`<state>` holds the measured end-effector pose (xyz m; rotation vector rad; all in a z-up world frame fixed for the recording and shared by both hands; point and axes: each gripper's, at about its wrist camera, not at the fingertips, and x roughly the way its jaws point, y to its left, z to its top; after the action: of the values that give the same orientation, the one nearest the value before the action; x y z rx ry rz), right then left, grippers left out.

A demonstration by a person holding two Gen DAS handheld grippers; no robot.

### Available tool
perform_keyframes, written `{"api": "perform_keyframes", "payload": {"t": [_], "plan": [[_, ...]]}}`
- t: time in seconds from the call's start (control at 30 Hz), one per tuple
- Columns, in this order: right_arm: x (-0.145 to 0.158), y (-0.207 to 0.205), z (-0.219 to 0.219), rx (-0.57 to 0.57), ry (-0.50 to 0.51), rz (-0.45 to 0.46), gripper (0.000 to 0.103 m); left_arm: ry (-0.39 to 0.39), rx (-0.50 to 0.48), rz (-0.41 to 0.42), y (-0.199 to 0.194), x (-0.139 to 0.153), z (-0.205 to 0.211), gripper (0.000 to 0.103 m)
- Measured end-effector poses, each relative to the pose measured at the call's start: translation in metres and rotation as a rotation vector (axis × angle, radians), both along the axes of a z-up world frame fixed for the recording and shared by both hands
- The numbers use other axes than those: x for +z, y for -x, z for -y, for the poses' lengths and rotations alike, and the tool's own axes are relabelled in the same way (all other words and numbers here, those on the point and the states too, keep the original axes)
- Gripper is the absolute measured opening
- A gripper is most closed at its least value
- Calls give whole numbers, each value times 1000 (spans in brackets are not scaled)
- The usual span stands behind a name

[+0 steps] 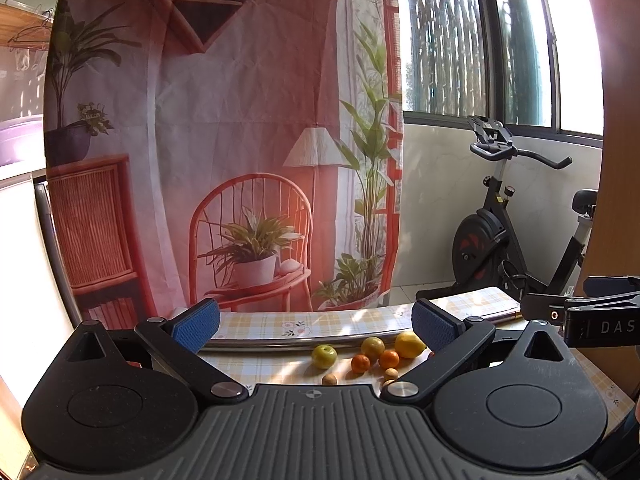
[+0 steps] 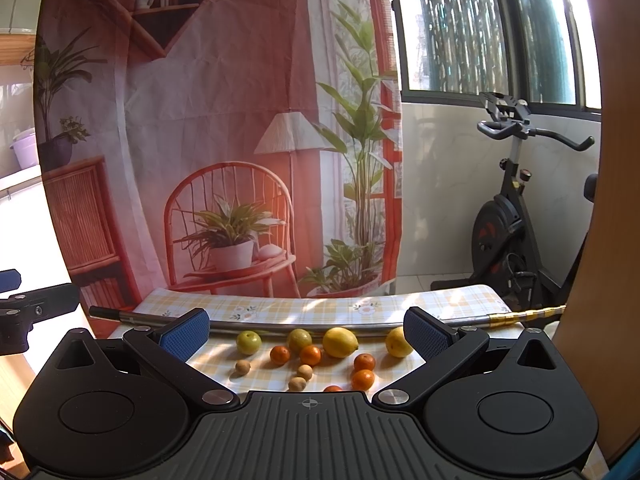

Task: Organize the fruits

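Observation:
Loose fruit lies on a yellow-checked tablecloth (image 2: 280,308). In the right wrist view a green apple (image 2: 248,342) sits at the left, then a greenish citrus (image 2: 299,339), a lemon (image 2: 340,342) and a second lemon (image 2: 398,342). Several small oranges (image 2: 280,355) and small brown round fruits (image 2: 242,368) lie nearer me. My right gripper (image 2: 307,332) is open above them, nothing between its blue pads (image 2: 185,334). In the left wrist view the green apple (image 1: 324,356), lemon (image 1: 409,344) and small oranges (image 1: 360,363) lie ahead of my open left gripper (image 1: 316,324).
A long metal rod (image 2: 280,326) with a gold end lies across the table behind the fruit. A printed fabric backdrop (image 2: 224,140) hangs beyond the table. An exercise bike (image 2: 516,216) stands at the right by the window. The right gripper's body (image 1: 588,312) shows in the left wrist view.

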<state>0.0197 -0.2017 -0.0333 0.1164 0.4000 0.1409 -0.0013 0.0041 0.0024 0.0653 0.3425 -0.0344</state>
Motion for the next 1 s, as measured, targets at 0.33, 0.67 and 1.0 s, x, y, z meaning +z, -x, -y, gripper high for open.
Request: {"api": "perform_keyframes", "payload": {"t": [0.33,0.67,1.0], "plan": [[-20,-26,20,4,67,45,103,112,30,-43,-34,-17,-27,103],[-92,-93,45,-8,-41,-83,103,142,55,-175,-98,-77,-51,101],[-134,-135,53,-35,-30,-137,103,144,-71,-268,-157,-127,-48,88]]}}
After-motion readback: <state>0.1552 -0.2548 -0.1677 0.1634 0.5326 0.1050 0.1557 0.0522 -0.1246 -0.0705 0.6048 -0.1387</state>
